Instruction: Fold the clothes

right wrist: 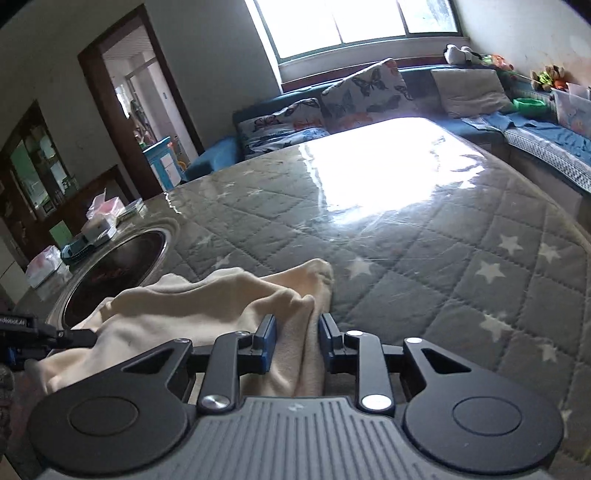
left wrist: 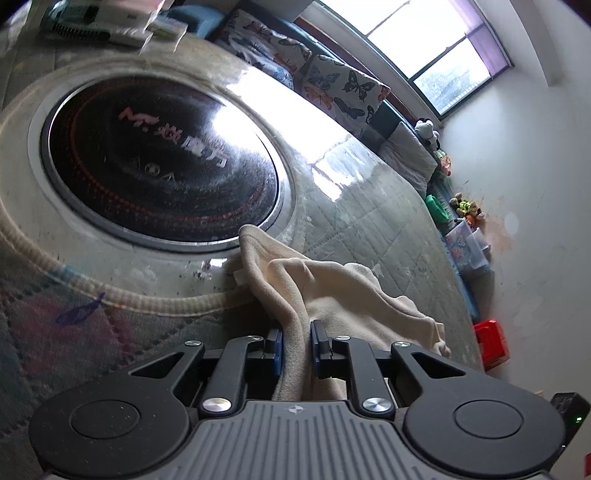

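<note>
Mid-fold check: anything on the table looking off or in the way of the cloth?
One thing: the bunched cream fleece garment, held by both the left tongs and right tongs, has a corner draped near the rim of the round black glass cooktop set into the table. Nothing looks spilled or damaged.

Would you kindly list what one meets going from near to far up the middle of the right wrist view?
Right gripper → cream cloth → starred quilted table cover → butterfly cushion → window.
</note>
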Available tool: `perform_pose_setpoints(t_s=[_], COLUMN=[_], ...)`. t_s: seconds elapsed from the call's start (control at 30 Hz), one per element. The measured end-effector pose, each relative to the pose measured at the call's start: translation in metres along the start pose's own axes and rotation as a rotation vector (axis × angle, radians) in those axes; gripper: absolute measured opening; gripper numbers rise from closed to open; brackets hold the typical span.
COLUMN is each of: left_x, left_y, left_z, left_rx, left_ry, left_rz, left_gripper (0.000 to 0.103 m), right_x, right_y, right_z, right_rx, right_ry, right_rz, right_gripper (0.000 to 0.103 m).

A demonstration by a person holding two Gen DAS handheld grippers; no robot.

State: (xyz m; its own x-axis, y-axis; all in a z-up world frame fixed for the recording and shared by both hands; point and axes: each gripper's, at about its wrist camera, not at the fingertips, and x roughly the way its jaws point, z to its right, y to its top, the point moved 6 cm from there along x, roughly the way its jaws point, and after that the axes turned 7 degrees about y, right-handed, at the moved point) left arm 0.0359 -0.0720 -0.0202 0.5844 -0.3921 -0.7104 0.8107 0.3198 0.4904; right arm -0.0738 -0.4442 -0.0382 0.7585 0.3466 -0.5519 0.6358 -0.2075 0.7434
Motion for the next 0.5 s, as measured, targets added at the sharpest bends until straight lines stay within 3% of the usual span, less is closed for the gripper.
perform_pose_setpoints(t_s=[0.07,0.27,0.5], left_x=[-0.001,-0.005,0.016], left_y=[0.001,0.008,0.008], left_z=[0.007,0.039,0.091], left_rx=[0.033,0.127,0.216], left_ry=[0.013,0.011,-0.016], left_rz=[0.012,0.052,0.056], left_gripper=[0.016,0.013,0.008], right_x=[-0.003,-0.031,-0.063], right_y=[0.000,0.014,0.035], right_z=[-0.003,-0.006,0.015], right_rx=[-0.029,-0.047,-0.076], right_ry=[-0.012,-0.009,-0.085], right_rz=[0.015,0.104,0.178], right_gripper=[0.009,0.008,0.008])
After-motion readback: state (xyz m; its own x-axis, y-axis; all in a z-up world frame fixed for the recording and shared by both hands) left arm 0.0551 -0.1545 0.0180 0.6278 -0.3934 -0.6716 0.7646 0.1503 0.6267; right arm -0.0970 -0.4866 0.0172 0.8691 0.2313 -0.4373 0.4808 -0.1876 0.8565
